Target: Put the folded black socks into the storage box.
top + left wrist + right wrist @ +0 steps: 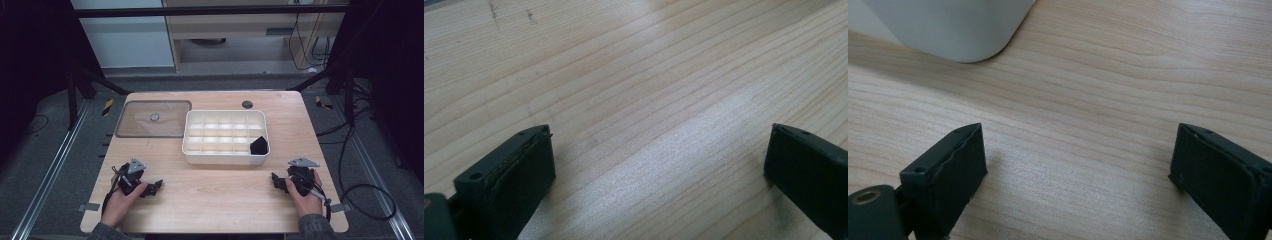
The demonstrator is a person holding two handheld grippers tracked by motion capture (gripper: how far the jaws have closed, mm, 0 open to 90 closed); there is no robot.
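Observation:
A white tray (225,156) with several compartments stands in the middle of the wooden table. A small black object (258,145) lies in its near right compartment. My left gripper (153,187) rests low over the table's near left part, held by a hand, jaws pointing right. In the left gripper view it (659,135) is open over bare wood, nothing between the jaws. My right gripper (277,182) sits at the near right, jaws pointing left. In the right gripper view it (1080,132) is open and empty, with the tray's rounded corner (948,25) just ahead.
A clear flat lid (153,118) with a small round knob lies left of the tray. A dark round hole (247,104) is in the tabletop behind the tray. Cables trail on the floor to the right (360,190). Bare wood spans the front between the two grippers.

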